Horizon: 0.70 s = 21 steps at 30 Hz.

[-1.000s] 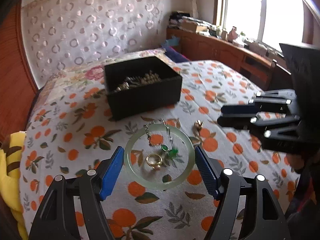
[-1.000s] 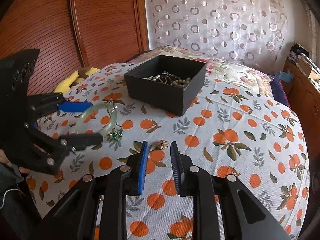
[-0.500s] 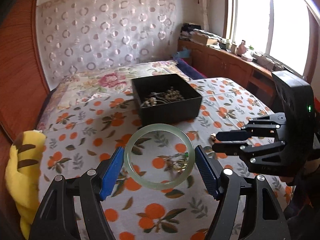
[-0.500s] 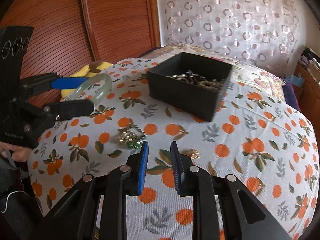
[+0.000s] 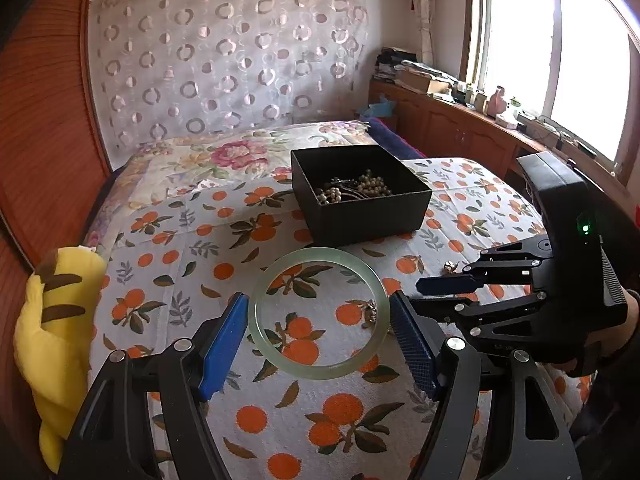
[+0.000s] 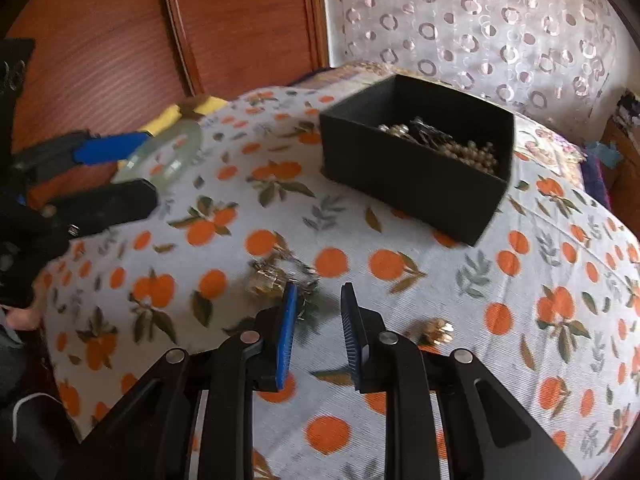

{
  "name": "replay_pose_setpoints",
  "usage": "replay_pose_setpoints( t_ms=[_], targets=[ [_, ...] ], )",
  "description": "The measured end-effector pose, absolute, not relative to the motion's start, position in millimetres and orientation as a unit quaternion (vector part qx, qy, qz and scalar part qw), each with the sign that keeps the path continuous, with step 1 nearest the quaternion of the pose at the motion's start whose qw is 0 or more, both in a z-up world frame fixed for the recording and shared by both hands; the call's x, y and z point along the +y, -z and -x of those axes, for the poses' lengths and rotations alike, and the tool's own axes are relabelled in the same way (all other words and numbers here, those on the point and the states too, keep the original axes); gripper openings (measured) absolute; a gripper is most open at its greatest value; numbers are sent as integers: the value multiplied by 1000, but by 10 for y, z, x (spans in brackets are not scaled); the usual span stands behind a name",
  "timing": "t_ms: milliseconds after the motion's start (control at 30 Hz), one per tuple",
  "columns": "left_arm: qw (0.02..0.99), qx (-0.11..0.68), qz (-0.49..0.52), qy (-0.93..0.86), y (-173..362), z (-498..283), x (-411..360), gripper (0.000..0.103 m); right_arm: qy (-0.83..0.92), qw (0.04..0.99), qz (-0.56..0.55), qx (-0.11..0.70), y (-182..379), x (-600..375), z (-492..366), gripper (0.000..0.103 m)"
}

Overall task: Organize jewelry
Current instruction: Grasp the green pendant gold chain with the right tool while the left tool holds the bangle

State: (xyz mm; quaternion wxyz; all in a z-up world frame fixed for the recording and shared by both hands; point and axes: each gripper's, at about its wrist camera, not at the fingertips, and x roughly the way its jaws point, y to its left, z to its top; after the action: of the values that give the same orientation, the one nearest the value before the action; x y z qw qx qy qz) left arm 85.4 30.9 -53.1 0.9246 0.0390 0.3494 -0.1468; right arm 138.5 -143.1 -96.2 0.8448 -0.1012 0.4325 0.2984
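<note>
Bed: the white bedspread printed with oranges runs wide and bare to the left and near side of the left wrist view; its far end meets a circle-patterned curtain, its left edge a red-brown wooden panel.
Box: the open black square jewelry box sits far of centre on the spread with pearl beads inside; open cloth lies between it and both tools.
Plush: a yellow striped soft toy lies at the left edge.
Left gripper: the left gripper is spread wide, blue pads clamped on the pale green jade bangle, held off the spread, nearer the box than a second ago.
Right gripper: the right gripper has its fingers a narrow gap apart, holding nothing, just above the tangled chain and ring pile, closer to it than before.
Earring: a small gold piece lies just right of the right gripper.
</note>
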Motion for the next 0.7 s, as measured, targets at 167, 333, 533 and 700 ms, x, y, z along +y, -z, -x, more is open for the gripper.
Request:
replay_pose_setpoints(
  t_ms=[167,333,533,700],
  targets=[
    [923,353,-42,150,567,-859,253,69,-289,846,96,438,967,-1575,-1431,25],
    [921,355,-45,153,590,-871,202,69,-301,842,112,433,967,-1538,-1359,8],
    [922,355,-45,150,586,-918,189,69,-299,853,125,409,853,-1571,-1267,6],
    [923,352,-45,150,562,-951,171,69,-294,871,114,377,592,-1677,-1223,6]
  ],
)
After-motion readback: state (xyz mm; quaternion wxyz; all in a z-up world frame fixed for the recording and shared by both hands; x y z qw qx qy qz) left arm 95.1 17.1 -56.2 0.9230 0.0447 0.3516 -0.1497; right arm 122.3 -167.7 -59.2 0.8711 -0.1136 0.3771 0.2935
